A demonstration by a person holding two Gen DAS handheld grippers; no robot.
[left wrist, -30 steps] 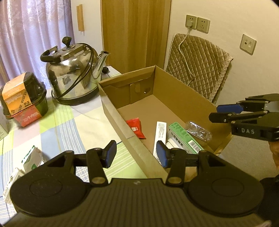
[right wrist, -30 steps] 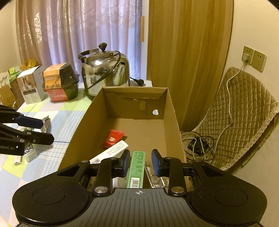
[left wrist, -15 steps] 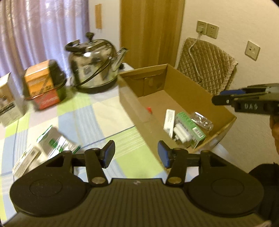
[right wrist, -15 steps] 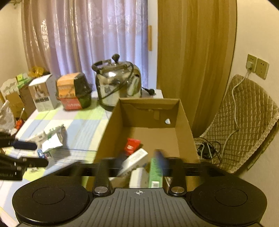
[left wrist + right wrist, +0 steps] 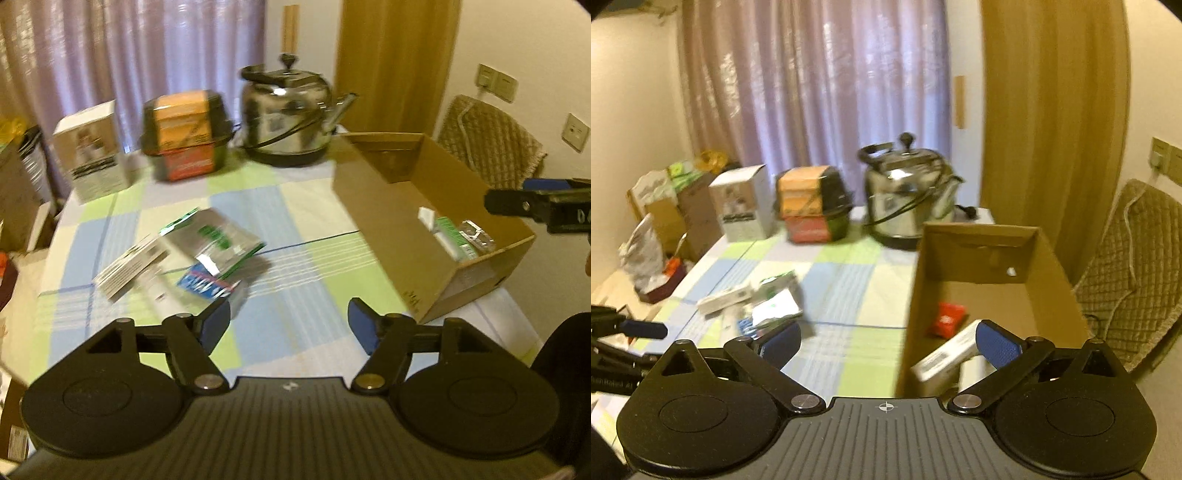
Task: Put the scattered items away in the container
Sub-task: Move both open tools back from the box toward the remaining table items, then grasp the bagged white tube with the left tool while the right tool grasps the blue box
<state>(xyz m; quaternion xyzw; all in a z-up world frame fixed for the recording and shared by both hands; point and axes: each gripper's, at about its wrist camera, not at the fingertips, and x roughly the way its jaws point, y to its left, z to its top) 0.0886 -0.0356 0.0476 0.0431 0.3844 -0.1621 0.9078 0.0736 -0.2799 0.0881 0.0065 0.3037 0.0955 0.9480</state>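
Lying beyond left jaws: packets (image 5: 192, 254)

Left tool (image 5: 289, 325): jaws spread wide, blue pads (image 5: 216, 325) facing each other across an empty gap, nothing held; it is raised and angled downward. Right tool (image 5: 888, 341): jaws likewise spread wide and empty, blue pads (image 5: 997, 347) far apart. Each tool appears at the edge of the other's view, the two held well apart.

We see a worktop (image 5: 295, 206) checked green, blue and white. The box (image 5: 373, 206) is brown. The kettle (image 5: 291, 99) is silver.
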